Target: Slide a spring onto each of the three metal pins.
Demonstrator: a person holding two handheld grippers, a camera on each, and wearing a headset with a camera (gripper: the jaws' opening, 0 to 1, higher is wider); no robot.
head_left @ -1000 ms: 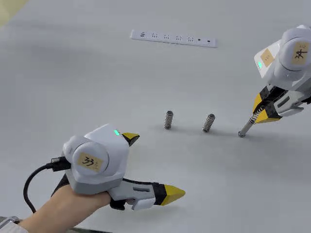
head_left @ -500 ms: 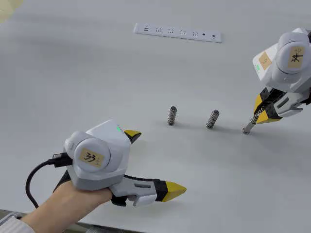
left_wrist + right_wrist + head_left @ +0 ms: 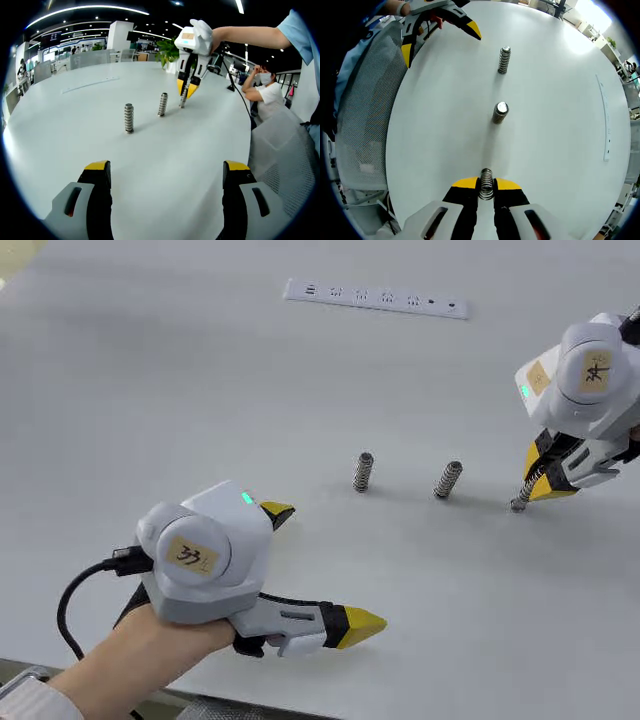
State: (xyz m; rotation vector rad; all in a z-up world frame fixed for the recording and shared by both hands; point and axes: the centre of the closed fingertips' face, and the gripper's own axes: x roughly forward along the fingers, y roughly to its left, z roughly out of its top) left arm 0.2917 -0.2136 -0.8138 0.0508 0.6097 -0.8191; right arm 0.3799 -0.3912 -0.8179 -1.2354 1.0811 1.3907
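While the spring is gripped between the nearly closed tips of the right claw at the right of the scene, it has been carried lower along the third pin than a second ago, and only the foot of the pin is left bare above the desk. The middle pin and the left pin are already sleeved with springs and stand upright, apart from each other. The left claw is held wide open and empty at the near left, well apart from the pins. The last spring is judged almost seated, so only release and withdrawal would appear to remain.
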